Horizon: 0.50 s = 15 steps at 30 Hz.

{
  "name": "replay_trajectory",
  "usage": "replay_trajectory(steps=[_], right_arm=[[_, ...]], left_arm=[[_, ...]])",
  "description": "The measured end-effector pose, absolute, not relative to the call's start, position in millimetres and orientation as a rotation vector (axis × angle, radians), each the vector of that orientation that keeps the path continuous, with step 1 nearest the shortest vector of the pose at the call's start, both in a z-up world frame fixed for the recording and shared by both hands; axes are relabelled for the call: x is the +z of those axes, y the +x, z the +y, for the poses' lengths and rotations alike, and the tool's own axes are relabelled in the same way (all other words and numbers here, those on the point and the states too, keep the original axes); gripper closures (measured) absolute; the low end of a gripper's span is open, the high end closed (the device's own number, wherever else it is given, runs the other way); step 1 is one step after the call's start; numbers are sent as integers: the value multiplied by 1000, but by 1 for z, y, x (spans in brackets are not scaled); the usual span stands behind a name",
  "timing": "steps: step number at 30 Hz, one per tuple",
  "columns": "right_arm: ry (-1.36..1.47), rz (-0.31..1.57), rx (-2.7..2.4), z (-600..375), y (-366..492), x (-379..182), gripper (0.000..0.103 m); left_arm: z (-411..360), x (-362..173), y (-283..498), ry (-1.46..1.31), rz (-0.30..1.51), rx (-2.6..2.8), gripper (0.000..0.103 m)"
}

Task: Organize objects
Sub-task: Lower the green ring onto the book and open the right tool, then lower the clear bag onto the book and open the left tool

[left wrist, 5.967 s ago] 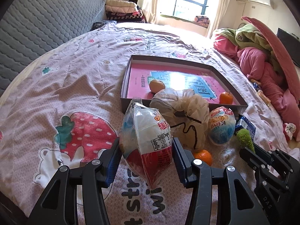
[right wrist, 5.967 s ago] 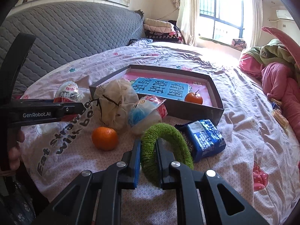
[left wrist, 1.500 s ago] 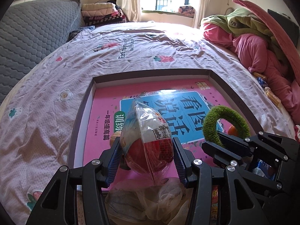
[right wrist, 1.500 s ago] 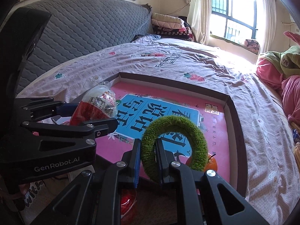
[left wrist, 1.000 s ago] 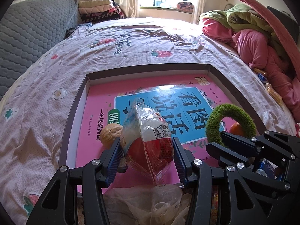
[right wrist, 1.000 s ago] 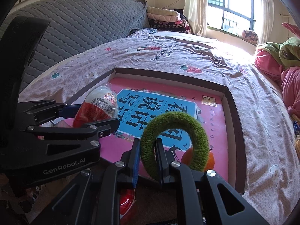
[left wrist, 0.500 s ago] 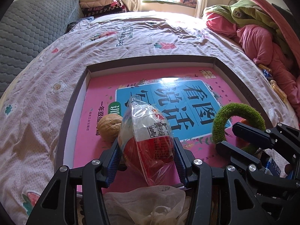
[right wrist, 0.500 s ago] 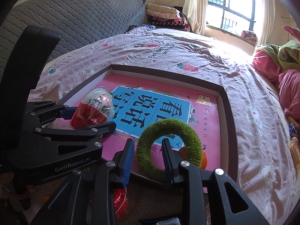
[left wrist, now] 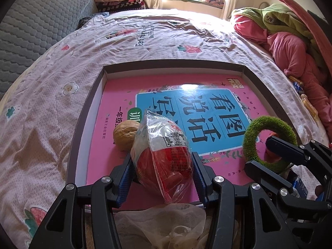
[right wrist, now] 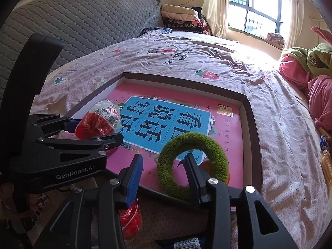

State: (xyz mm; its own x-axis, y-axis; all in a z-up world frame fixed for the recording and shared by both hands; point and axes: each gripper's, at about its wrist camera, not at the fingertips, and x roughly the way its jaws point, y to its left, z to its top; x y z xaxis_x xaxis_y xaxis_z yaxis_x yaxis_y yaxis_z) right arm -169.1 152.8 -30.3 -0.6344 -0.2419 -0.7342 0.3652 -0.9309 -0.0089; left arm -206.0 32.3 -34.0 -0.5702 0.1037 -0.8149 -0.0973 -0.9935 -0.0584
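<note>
Covering the bed [left wrist: 62,66], a strawberry-print quilt carries the shallow box [left wrist: 83,120], its far half bare. Left gripper [left wrist: 162,170] clamps the wrapped egg toy [left wrist: 164,151] beside a walnut [left wrist: 124,134], unseen from the right wrist. Right gripper [right wrist: 164,166] jaws, just opening, straddle the green ring [right wrist: 193,166] unpressed at the box's near right corner.

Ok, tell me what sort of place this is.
Most likely a home bedroom. The work goes on atop a bed spread with a strawberry-print quilt, a grey quilted headboard stands behind it, and folded blankets are stacked near a curtained window.
</note>
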Motion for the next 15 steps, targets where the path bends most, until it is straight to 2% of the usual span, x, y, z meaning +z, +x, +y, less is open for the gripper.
replay_trajectory(steps=[15], right_arm=[[1084, 166, -2595, 162, -166, -15, 60]], left_arm=[[44, -30, -203, -1414, 32, 2659, 47]])
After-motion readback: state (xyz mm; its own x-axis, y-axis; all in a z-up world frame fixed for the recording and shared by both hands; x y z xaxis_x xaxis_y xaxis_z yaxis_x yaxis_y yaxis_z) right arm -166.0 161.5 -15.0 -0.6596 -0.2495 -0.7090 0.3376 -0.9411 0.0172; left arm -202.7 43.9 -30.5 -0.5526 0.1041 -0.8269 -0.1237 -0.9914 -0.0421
